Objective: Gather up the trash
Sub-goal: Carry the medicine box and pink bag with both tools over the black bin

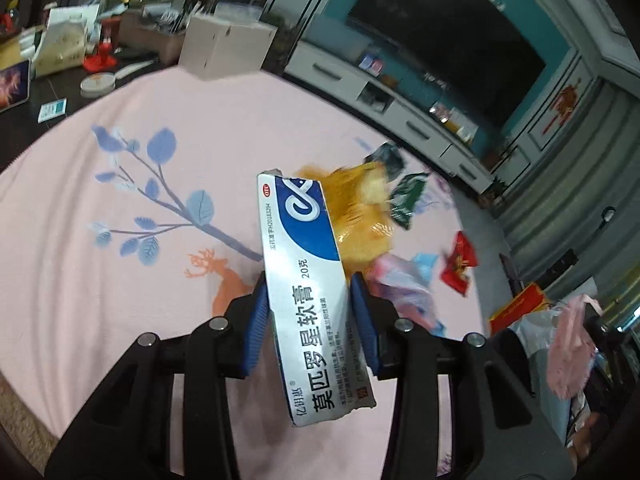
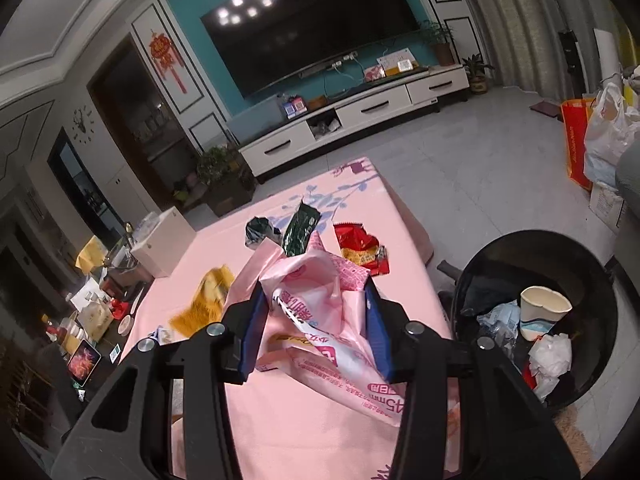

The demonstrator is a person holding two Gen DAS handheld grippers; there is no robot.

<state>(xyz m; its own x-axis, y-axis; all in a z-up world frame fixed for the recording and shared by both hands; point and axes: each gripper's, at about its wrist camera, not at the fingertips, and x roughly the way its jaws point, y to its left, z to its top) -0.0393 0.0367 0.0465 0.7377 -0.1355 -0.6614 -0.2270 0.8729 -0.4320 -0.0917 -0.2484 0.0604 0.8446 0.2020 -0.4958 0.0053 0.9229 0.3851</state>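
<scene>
My left gripper (image 1: 308, 292) is shut on a silver and blue ointment box (image 1: 308, 280) and holds it above the pink tablecloth (image 1: 120, 300). My right gripper (image 2: 316, 304) is shut on a crumpled pink plastic bag (image 2: 320, 320) above the same cloth (image 2: 280, 420). Loose on the cloth lie a yellow wrapper (image 1: 360, 208) (image 2: 204, 300), a green packet (image 1: 408, 200) (image 2: 300, 232), a red snack packet (image 1: 460, 264) (image 2: 358, 246) and a dark crumpled wrapper (image 2: 258, 230). A black trash bin (image 2: 600, 280) stands on the floor to the right, holding a paper cup (image 2: 540, 312) and tissues.
A white cardboard box (image 1: 224, 48) (image 2: 164, 248) stands at the cloth's far left edge. A cluttered dark table with a tablet (image 2: 82, 362) lies left. A TV cabinet (image 2: 352, 120) stands ahead. Bags (image 2: 600, 136) are piled at the right.
</scene>
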